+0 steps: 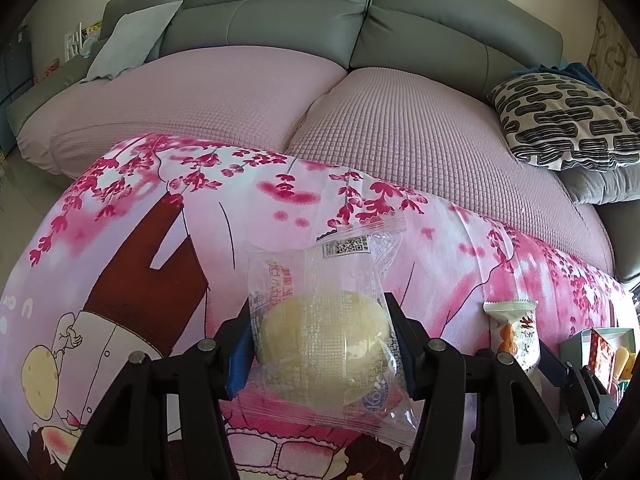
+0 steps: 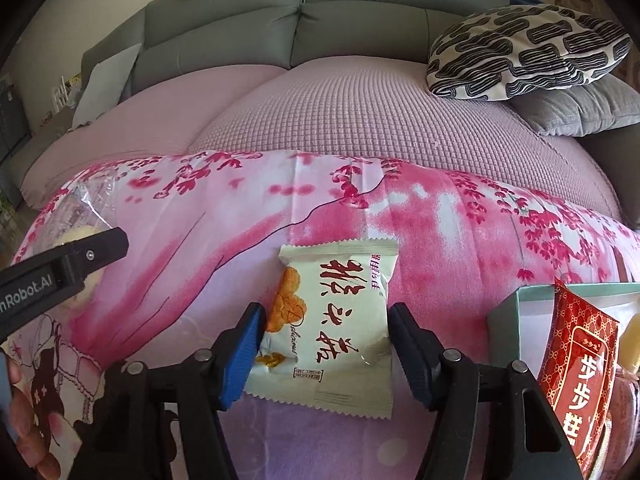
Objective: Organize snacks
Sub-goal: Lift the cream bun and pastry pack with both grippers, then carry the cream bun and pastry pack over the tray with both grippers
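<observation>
A pale round cake in a clear wrapper sits between the fingers of my left gripper, which is shut on it above the pink flowered cloth. In the right wrist view, my right gripper is shut on a white snack packet with red characters; both pads touch its sides and its right edge is crinkled. That packet also shows at the right of the left wrist view. One black finger of the left gripper reaches in from the left.
A teal box stands at the right, holding a red packet and a yellow item. Behind the cloth runs a grey sofa with a pink cover, a patterned cushion and a grey one. A hand shows lower left.
</observation>
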{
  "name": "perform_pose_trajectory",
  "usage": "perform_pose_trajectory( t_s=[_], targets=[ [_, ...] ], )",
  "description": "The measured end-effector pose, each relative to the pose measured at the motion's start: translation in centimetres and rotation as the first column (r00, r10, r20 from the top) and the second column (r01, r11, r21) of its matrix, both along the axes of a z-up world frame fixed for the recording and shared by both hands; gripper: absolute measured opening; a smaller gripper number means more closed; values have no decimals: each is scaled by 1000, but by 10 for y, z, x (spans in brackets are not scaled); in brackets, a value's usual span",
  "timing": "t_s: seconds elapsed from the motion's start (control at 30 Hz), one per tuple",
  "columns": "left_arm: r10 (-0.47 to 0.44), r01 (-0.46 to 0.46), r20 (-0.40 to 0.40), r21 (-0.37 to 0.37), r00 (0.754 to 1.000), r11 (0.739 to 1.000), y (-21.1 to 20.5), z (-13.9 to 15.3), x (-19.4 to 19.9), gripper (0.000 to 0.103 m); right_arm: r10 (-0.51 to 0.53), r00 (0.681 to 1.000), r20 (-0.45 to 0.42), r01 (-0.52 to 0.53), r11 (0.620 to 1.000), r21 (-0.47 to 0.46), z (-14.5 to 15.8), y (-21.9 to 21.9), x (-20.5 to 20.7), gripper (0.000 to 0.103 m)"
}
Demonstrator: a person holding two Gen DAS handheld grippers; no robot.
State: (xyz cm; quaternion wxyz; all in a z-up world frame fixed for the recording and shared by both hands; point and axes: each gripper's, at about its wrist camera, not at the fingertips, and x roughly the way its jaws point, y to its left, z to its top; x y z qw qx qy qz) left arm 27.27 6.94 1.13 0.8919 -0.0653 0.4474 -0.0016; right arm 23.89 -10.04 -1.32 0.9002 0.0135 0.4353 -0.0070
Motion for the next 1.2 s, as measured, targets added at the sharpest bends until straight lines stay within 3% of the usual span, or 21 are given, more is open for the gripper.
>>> perform_pose_trajectory(
  t_s=[0.27,0.57,0.7,0.83,1.03,1.2],
  targets=[
    [-5,5,-26,25,1000,1000,-5,-14,4,59,-1,1000,4,2,1000,-28,1,2,-1,58],
    [-10,11,32,-23,999,1000,-3,6,-5,59,-25,999,37,25,1000,-6,19,-4,-15,55],
    [-10,12,52,-40,999,999,-8,17,-16,59,-32,999,44,31,999,21,32,-8,-34,55],
    [-32,37,49,-101,998,994,-22,30,-35,59,-53,997,48,51,998,33,47,-18,-62,55],
    [-145,155,76,-142,987,978,-75,60,-71,59,-116,990,85,113,993,29,81,-53,-109,55],
    [-305,311,63,-173,950,935,-143,71,-94,59,-246,967,71,248,969,-19,94,-109,-143,55]
  ],
)
